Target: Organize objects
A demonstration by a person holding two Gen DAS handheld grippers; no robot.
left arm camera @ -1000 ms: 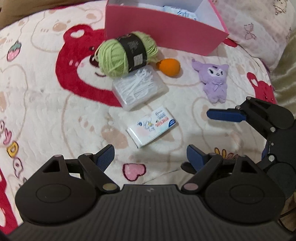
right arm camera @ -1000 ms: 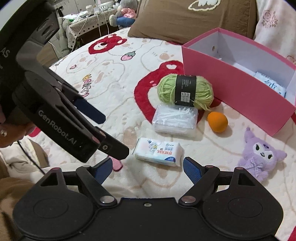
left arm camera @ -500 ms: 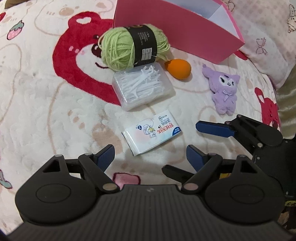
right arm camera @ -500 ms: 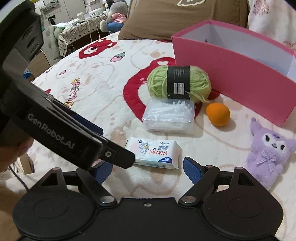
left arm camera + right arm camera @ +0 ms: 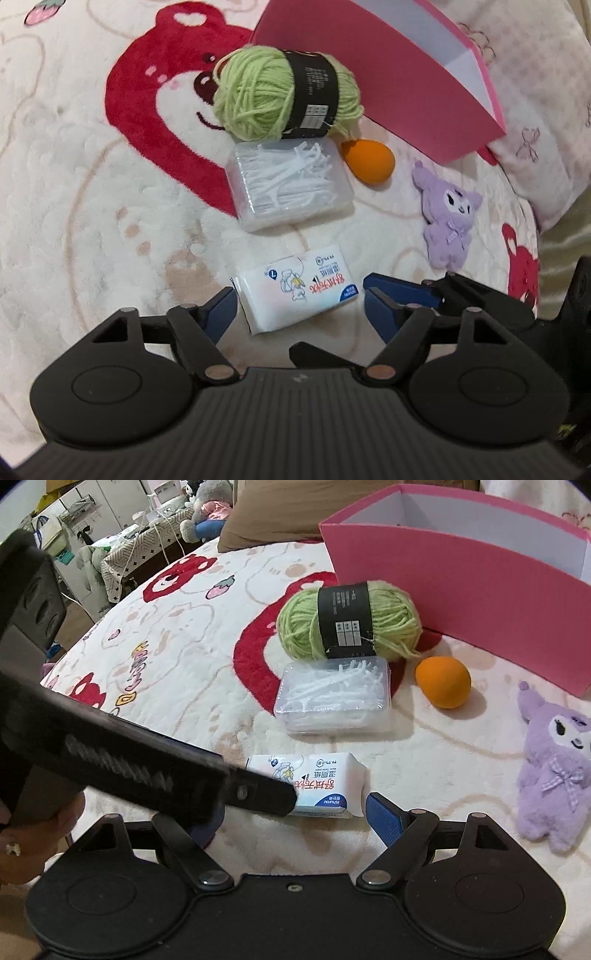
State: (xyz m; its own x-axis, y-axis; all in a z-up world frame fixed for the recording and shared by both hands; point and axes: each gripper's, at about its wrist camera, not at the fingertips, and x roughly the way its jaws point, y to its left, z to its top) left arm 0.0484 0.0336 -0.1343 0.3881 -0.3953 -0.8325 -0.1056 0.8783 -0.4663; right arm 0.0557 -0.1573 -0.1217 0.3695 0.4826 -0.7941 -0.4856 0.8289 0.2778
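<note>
Here, fuzzy yarn ball [image 5: 284, 96] beside glossy tissue pack [image 5: 299, 291].

Left gripper's [image 5: 258, 797] blurred arm hides the tissue pack's [image 5: 328, 786] nine o'clock end; pink box [image 5: 388, 85] cut off at twelve o'clock.

soft indoor light, faint shadows, fisheye edge bending, slight motion blur

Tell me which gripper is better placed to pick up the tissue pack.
Left. The left gripper already straddles the tissue pack, its jaws just closing. The right gripper sits behind it, partly blocked.
</note>
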